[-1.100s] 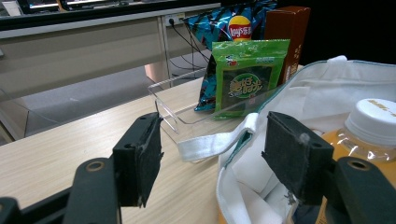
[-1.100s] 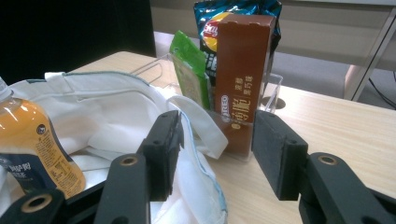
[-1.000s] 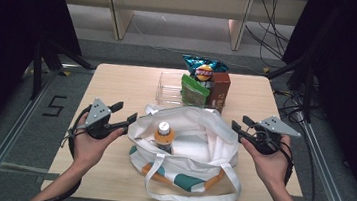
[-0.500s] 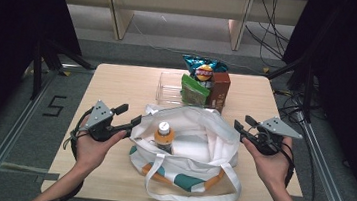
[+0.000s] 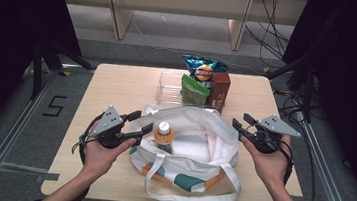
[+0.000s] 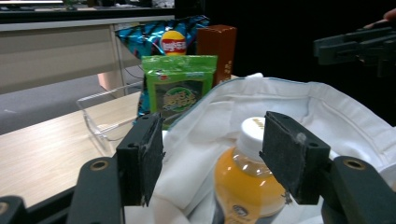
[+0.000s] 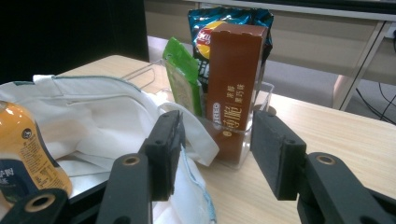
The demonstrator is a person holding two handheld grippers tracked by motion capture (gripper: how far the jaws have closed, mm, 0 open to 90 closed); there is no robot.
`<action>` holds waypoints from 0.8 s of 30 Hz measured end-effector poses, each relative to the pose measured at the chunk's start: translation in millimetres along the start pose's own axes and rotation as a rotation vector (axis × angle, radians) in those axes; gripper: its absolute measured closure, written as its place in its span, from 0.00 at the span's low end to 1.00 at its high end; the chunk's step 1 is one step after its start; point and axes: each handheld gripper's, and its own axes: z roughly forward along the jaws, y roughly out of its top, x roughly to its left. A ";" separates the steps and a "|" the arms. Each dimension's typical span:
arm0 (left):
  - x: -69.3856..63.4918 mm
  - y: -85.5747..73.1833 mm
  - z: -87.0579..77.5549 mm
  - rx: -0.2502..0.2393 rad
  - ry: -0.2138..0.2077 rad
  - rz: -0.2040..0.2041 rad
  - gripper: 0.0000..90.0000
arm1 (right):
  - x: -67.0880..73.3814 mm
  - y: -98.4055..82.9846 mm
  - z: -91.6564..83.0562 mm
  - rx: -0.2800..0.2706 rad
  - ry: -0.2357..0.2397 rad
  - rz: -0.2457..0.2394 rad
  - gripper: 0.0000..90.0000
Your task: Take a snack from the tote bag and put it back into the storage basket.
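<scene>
Orange-drink bottle (image 5: pixel 164 135) stands upright inside the white tote bag (image 5: pixel 196 147), near the bag's left side; white cap up, label partly hidden by cloth. The bag lies open on the wooden table (image 5: pixel 118 84), mouth facing up, its handles trailing toward the person's edge.

Left gripper (image 5: pixel 136 125): jaws apart, nothing pinched. In the left gripper view the bottle (image 6: pixel 247 182) sits between the 2 pads but farther along; no pad touches it. One jaw sits just at the bag's left rim; contact with the cloth cannot be told.

Right gripper (image 5: pixel 240 125): jaws roughly half open, empty. It is held at the bag's right rim, apart from the bottle. In the right gripper view its jaws frame the brown carton (image 7: pixel 236 84).

Behind the bag, a clear plastic bin (image 5: pixel 168 87) holds 3 items: green packet (image 5: pixel 193 89), blue chip bag (image 5: pixel 203 68), brown carton (image 5: pixel 219 88). All 3 stand upright at the bin's right end.
</scene>
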 end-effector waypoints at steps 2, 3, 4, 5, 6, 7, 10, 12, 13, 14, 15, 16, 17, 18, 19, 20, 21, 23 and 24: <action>-3.2 0.6 3.2 0.006 -0.015 0.013 0.42 | -0.7 -0.1 0.2 0.001 -0.002 0.002 0.59; -4.6 1.1 5.0 0.007 -0.022 0.015 0.42 | -3.2 0.2 0.5 0.000 0.004 -0.023 0.59; -4.6 1.1 5.0 0.007 -0.022 0.015 0.43 | -3.3 -0.1 0.3 0.001 -0.003 -0.019 0.59; -6.9 1.5 7.1 0.006 -0.032 0.006 0.43 | -3.3 -0.1 0.3 0.001 -0.003 -0.019 0.59; -10.1 2.0 11.0 0.000 -0.049 -0.002 0.43 | -4.3 0.2 0.3 -0.006 -0.002 -0.024 0.59; -12.2 2.4 12.4 0.010 -0.053 0.005 0.44 | -2.9 0.5 -0.3 0.002 0.000 -0.001 0.59; -17.1 1.5 18.3 0.025 -0.072 0.020 0.45 | -1.7 -0.1 -1.1 0.006 -0.004 0.011 0.59; -17.9 0.8 20.1 0.026 -0.076 0.023 0.47 | -3.6 -0.5 -0.2 -0.001 0.003 -0.002 0.59; -18.5 -0.4 22.4 0.032 -0.080 0.026 0.48 | -3.5 -0.7 -0.4 -0.001 0.002 -0.002 0.59; -18.5 -0.4 22.4 0.032 -0.080 0.026 0.49 | -3.6 -0.9 -0.3 -0.006 0.002 -0.002 0.59; -18.9 -1.4 23.9 0.027 -0.082 0.022 0.50 | -2.8 -0.8 -1.6 0.001 -0.001 0.004 0.59; -19.0 -1.7 24.5 0.036 -0.080 0.026 0.50 | -2.8 -0.8 -1.6 0.001 -0.001 0.004 0.59; -19.4 -2.9 26.0 0.036 -0.081 0.020 0.52 | -3.7 -0.9 -2.0 0.006 -0.006 0.006 0.59; -19.4 -4.8 28.9 0.041 -0.088 0.018 0.52 | -3.4 -1.0 -2.3 0.010 -0.011 0.010 0.59; -19.3 -6.0 30.0 0.042 -0.089 0.019 0.52 | -3.6 -1.3 -2.1 0.007 -0.008 0.007 0.59; -19.3 -6.0 30.0 0.042 -0.089 0.019 0.53 | -3.2 -1.1 -2.1 0.008 -0.005 0.013 0.59; -19.1 -8.0 31.7 0.049 -0.091 0.015 0.53 | -3.1 -1.2 -1.9 0.006 -0.003 0.008 0.59; -18.8 -9.5 33.6 0.055 -0.090 0.020 0.54 | -2.4 -1.5 -0.4 -0.001 -0.003 0.008 0.59; -18.5 -10.5 35.1 0.053 -0.092 0.019 0.54 | -2.2 -1.5 -0.5 0.004 -0.006 0.007 0.59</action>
